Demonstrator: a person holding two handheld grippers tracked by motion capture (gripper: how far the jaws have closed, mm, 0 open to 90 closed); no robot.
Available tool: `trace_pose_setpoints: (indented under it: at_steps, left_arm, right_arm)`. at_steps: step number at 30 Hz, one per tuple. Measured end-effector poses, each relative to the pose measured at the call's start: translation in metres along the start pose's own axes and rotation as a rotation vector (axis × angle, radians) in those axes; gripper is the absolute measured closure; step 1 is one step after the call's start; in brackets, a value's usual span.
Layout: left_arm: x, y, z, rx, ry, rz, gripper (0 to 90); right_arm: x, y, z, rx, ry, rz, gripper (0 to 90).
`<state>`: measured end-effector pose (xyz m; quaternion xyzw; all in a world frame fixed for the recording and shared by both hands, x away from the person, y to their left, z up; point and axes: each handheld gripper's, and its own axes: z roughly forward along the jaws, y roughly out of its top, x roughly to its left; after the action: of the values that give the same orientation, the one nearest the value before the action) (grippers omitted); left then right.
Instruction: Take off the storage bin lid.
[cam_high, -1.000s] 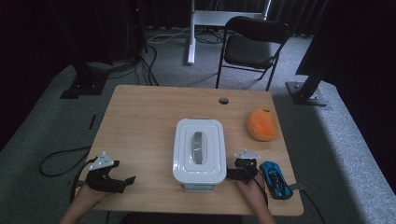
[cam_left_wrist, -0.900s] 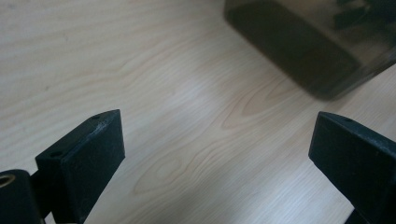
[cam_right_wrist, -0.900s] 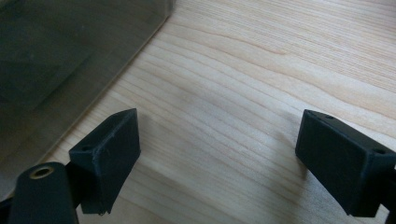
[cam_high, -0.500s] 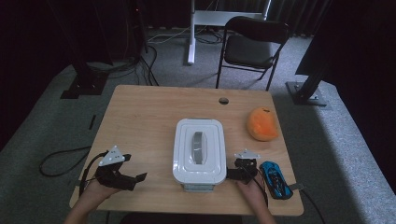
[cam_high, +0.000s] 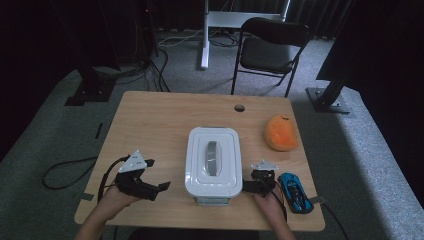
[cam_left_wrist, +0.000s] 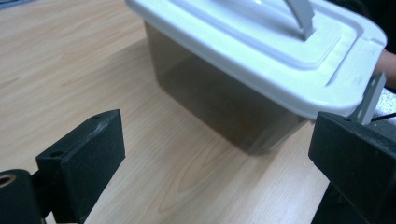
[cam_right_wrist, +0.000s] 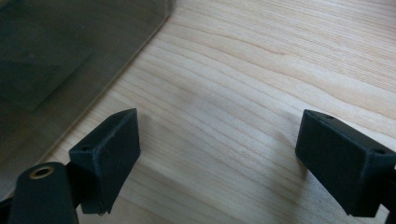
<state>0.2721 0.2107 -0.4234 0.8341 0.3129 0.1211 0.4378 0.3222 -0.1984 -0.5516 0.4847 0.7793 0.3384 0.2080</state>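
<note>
L gripper (cam_high: 159, 187) fingers spread wide, empty, just left of the lidded storage box (cam_high: 212, 162). R gripper (cam_high: 248, 186) fingers also released, at box's right lower corner. Box sits mid-bench (cam_high: 160, 125); blue toy car (cam_high: 295, 192) beside R hand.

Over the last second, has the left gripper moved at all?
Yes. In the high view the left gripper has moved right across the table, toward the white-lidded box, jaws open, closing much of the gap.

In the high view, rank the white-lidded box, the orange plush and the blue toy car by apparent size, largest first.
1. white-lidded box
2. orange plush
3. blue toy car, though it looks nearly as long as the plush and is much narrower.
</note>
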Motion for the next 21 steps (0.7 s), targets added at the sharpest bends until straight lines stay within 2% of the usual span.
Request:
trace_pose_setpoints:
  at_steps: [1,5,10,13,14,16,21]
  left_arm:
    - [-0.003,0.005,0.002,0.004,-0.013,0.015,4.1]
    - [-0.009,0.014,0.008,-0.002,-0.019,0.021,4.1]
    - [-0.014,0.022,0.017,-0.004,-0.05,0.033,4.1]
    - [-0.015,0.024,0.018,-0.002,-0.053,0.038,4.1]
    - [-0.021,0.03,0.024,0.005,-0.063,0.061,4.1]
    - [-0.024,0.034,0.028,0.011,-0.07,0.071,4.1]
    - [-0.029,0.042,0.038,0.005,-0.086,0.064,4.1]
  right_arm:
    - [0.0,0.0,0.0,0.0,0.0,0.0,13.0]
    - [0.0,0.0,0.0,0.0,0.0,0.0,13.0]
    - [0.0,0.0,0.0,0.001,0.0,0.0,13.0]
    - [0.0,0.0,0.0,0.0,0.0,0.0,13.0]
    - [0.0,0.0,0.0,0.0,0.0,0.0,13.0]
    - [0.0,0.0,0.0,0.0,0.0,0.0,13.0]
    - [0.0,0.0,0.0,0.0,0.0,0.0,13.0]
